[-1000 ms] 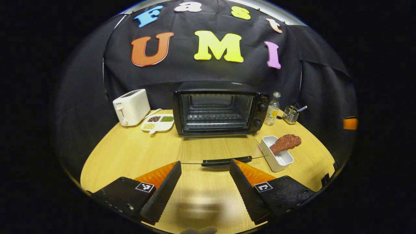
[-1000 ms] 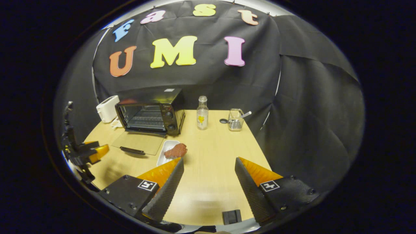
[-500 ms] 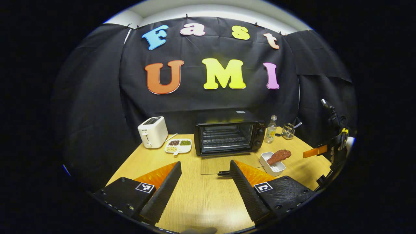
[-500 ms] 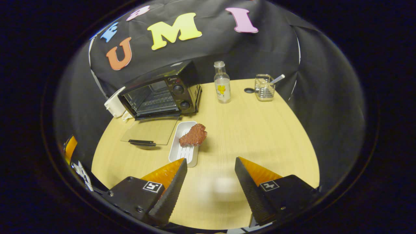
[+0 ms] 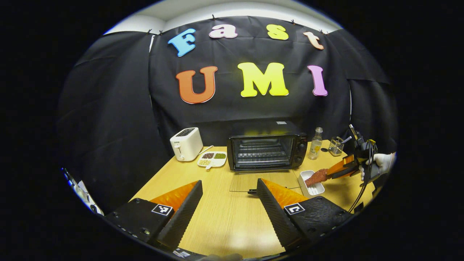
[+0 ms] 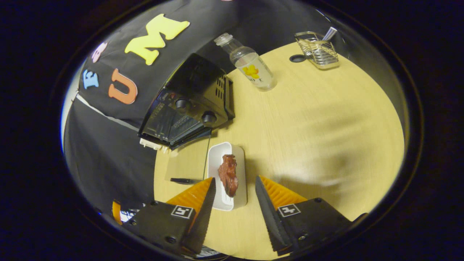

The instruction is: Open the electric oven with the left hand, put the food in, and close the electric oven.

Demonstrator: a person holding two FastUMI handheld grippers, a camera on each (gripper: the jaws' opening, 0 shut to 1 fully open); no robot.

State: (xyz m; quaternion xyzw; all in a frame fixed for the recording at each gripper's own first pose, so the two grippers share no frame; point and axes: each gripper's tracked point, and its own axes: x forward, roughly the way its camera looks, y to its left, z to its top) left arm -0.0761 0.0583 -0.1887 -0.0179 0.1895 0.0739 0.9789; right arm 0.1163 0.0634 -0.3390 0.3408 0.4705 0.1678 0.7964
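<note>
1. Two spread fingers of the right gripper (image 6: 233, 197) flank the near end of a white tray (image 6: 240, 195), gripping nothing.
2. Meat (image 6: 228, 174) lies in that tray, just ahead of the gap.
3. Beyond the tray, the oven (image 6: 188, 108) stands with its door (image 6: 186, 165) down on the worktop (image 6: 319, 119).
4. Left gripper (image 5: 229, 203) hangs wide open, well short of the oven.

Toaster (image 5: 186, 143), snack plate (image 5: 212, 160), bottle (image 5: 315, 143), and perhaps a wire holder (image 5: 336, 145).
</note>
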